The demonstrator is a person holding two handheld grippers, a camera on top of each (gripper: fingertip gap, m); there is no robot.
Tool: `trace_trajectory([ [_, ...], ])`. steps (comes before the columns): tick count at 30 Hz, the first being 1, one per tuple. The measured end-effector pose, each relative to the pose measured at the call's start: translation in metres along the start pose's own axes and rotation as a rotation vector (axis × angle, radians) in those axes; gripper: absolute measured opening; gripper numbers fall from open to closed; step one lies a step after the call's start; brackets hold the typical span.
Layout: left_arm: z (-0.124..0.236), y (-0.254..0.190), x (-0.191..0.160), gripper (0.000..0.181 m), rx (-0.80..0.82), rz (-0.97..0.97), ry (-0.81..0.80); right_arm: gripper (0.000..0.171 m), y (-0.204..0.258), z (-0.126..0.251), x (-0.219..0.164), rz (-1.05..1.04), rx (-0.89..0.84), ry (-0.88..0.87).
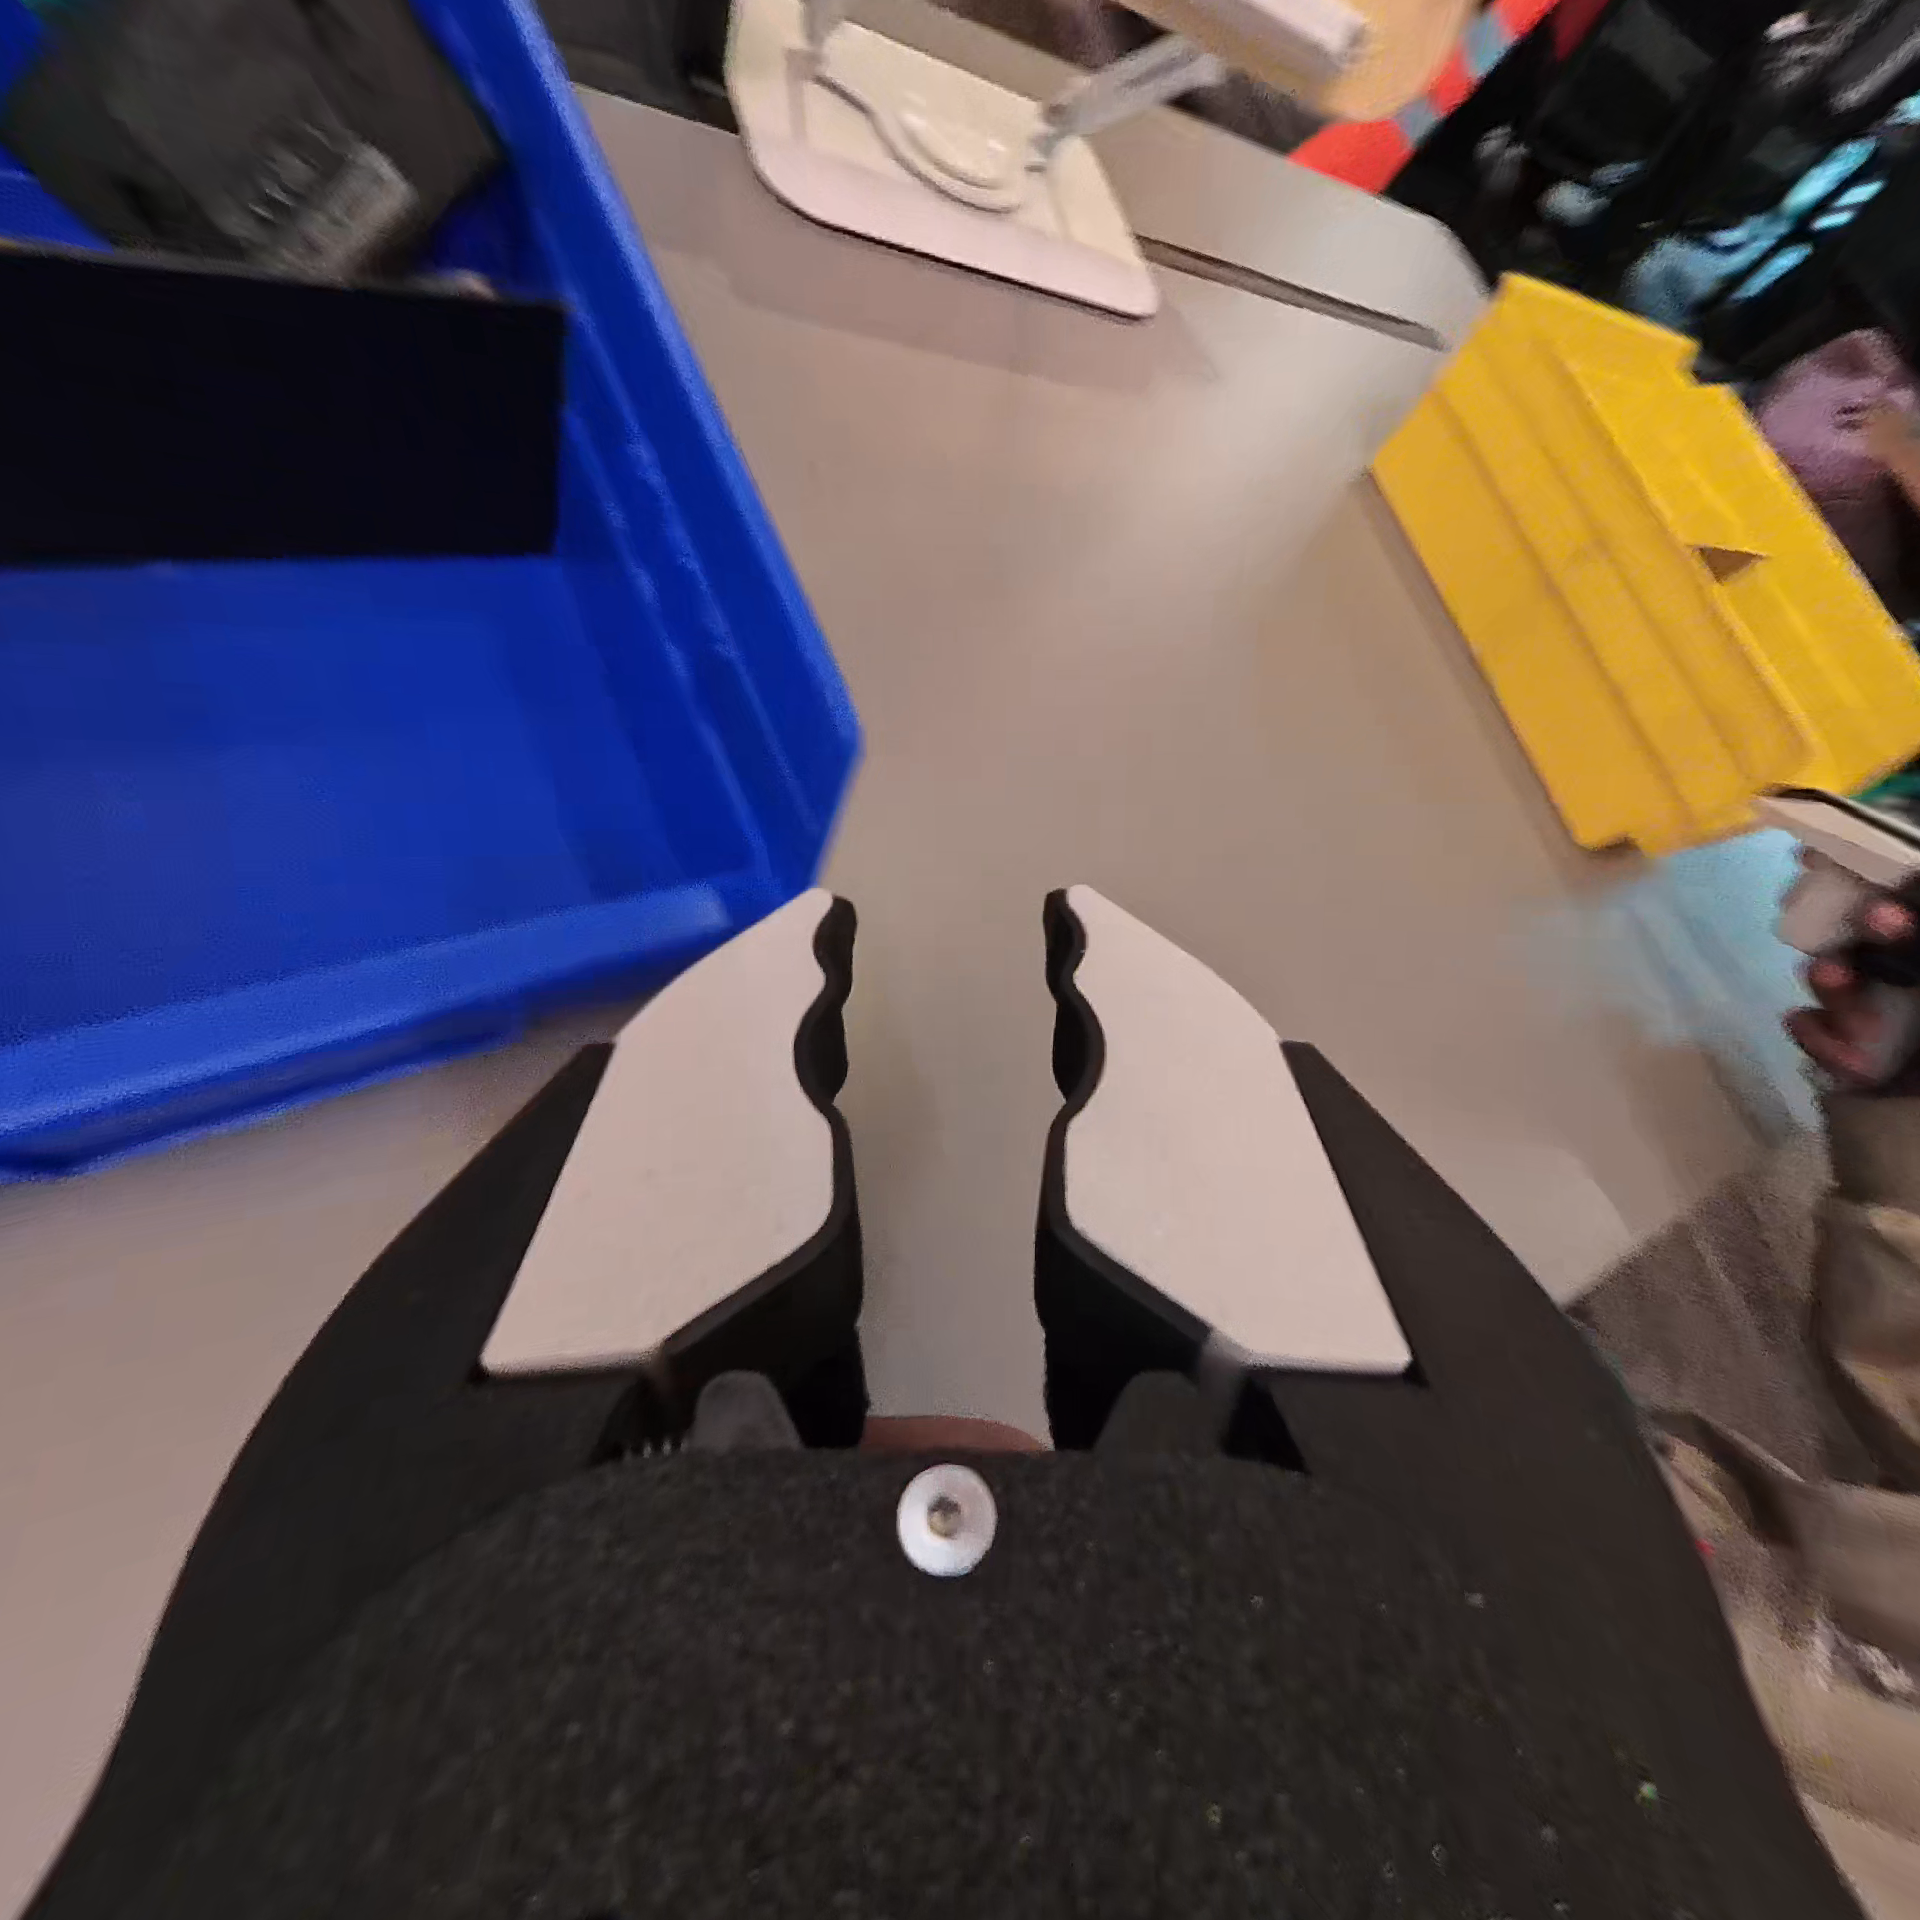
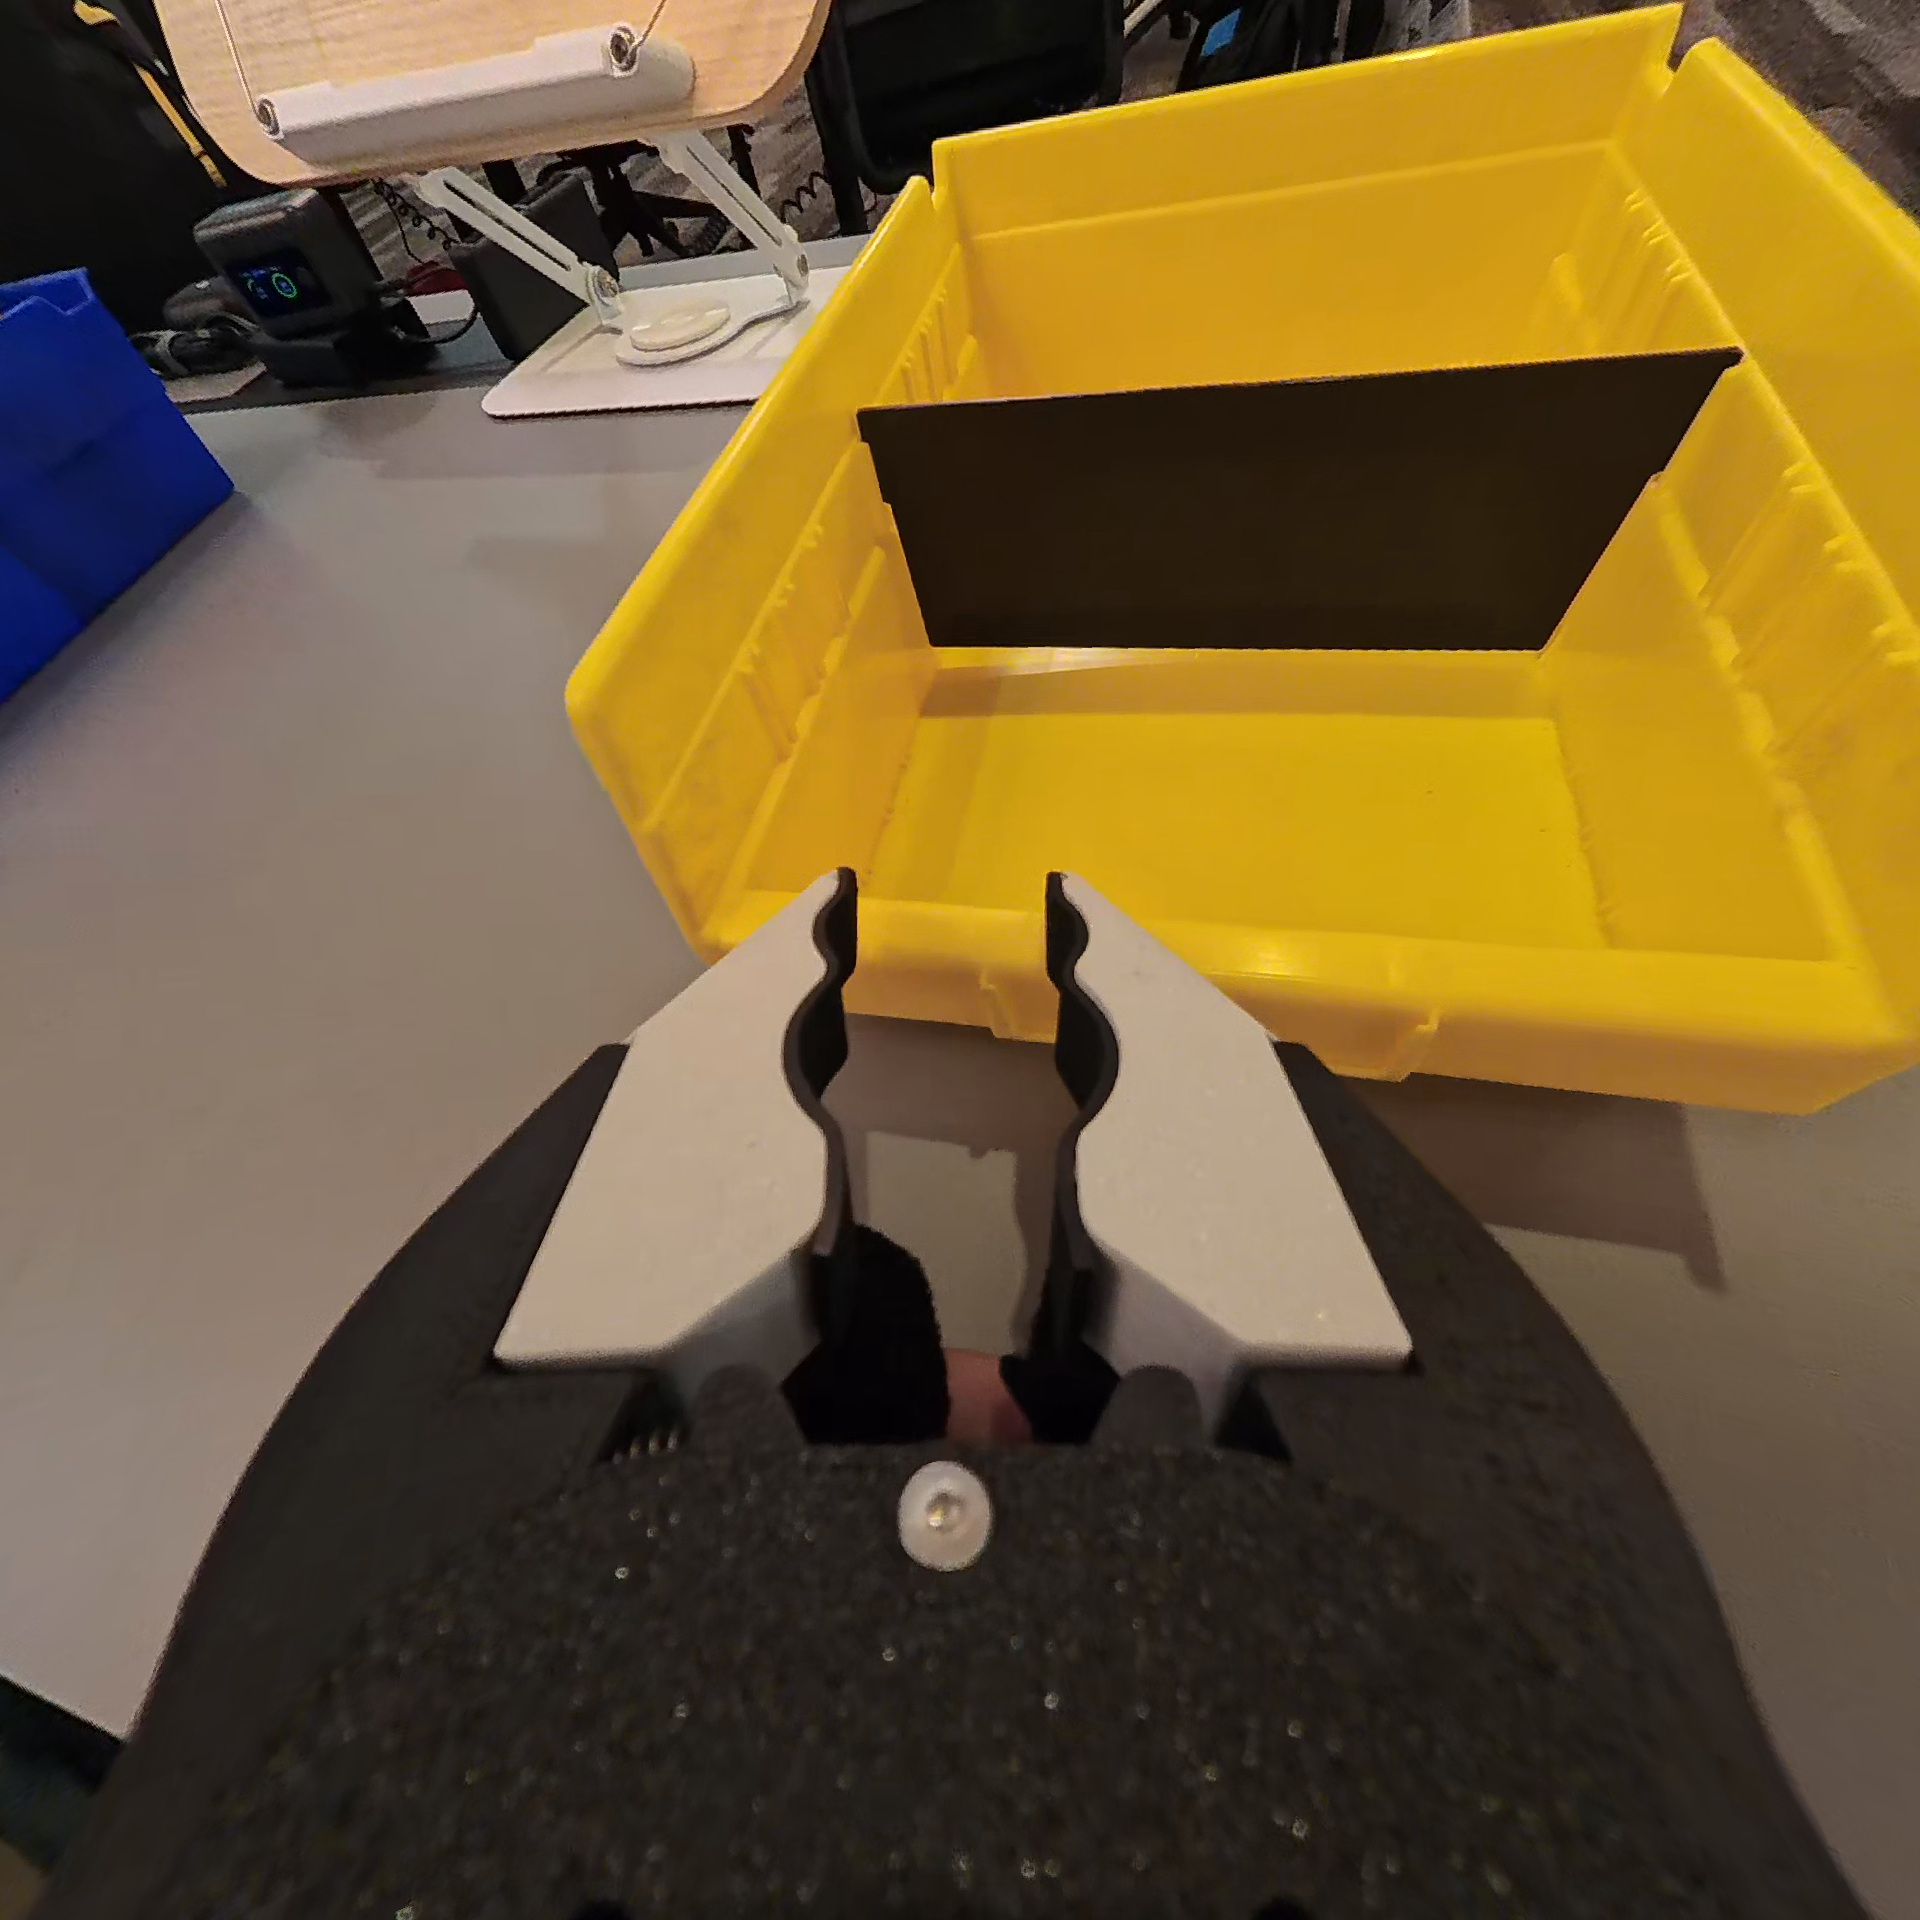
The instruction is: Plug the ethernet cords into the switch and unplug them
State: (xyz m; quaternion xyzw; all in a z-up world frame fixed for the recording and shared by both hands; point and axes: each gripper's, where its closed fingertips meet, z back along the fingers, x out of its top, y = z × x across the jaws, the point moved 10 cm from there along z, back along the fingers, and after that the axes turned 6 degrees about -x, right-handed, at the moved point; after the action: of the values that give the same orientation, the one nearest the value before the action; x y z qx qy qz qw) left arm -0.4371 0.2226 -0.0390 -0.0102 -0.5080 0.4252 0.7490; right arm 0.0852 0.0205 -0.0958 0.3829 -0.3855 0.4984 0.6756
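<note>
- Two grippers are seen, each with its jaws apart and nothing held between them: the left gripper (image 1: pixel 948 914) hangs over bare grey table (image 1: pixel 1039 623), and the right gripper (image 2: pixel 951 894) hangs over the same table just before the near wall of the yellow bin (image 2: pixel 1351 997).
- No ethernet cord and no switch can be made out with certainty in either view, so the direction and the long axis of the task's things cannot be told.
- Just ahead of the right gripper, the near compartment of the yellow bin is shown empty; a black divider (image 2: pixel 1226 520) stands across the bin, and the far compartment behind it also looks empty.
- To the left of the left gripper, the blue bin (image 1: pixel 675 520) lies close, its corner almost beside the left finger; its near compartment is empty up to a dark divider (image 1: pixel 270 416).
- Behind that divider, dark blurred objects (image 1: pixel 260 135) are seen in the far compartment. It is judged that the switch or the cords may be there, but this cannot be confirmed.
- If so, the left gripper is the nearer one, and the blue wall and the divider would have to be passed over.
- Farther away, a white stand base (image 1: pixel 935 156) rests on the table, with a wooden panel (image 2: pixel 468 62) above it in the right wrist view.
- Beyond the table edge, a small dark device with a lit screen (image 2: pixel 281 281) is visible.
</note>
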Motion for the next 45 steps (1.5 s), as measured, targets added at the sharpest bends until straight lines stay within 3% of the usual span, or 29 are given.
trace_trajectory([
  [5, -0.006, 0.022, 0.054, 0.036, 0.164, -0.02, 0.008, 0.036, -0.004, 0.001, 0.0, -0.017, -0.002, -0.003],
  [9, -0.026, 0.046, 0.1, 0.053, 0.221, 0.01, -0.002, 0.036, -0.004, 0.0, 0.0, -0.024, 0.002, 0.006],
  [18, -0.078, 0.145, 0.17, 0.075, 0.297, 0.303, -0.044, 0.036, 0.0, -0.001, -0.002, -0.002, 0.002, 0.014],
  [24, -0.101, 0.17, 0.177, 0.077, 0.096, 0.496, -0.035, 0.036, -0.001, -0.002, -0.002, -0.009, 0.006, 0.013],
  [27, -0.107, 0.17, 0.176, 0.068, 0.083, 0.467, -0.01, 0.036, -0.001, -0.002, -0.001, -0.012, 0.007, 0.013],
  [39, -0.118, 0.173, 0.167, 0.063, 0.056, 0.446, 0.032, 0.036, -0.001, -0.002, -0.001, -0.016, 0.011, 0.014],
  [45, -0.11, 0.154, 0.175, 0.063, 0.113, 0.296, -0.011, 0.036, -0.003, 0.0, 0.0, -0.026, 0.002, 0.007],
])
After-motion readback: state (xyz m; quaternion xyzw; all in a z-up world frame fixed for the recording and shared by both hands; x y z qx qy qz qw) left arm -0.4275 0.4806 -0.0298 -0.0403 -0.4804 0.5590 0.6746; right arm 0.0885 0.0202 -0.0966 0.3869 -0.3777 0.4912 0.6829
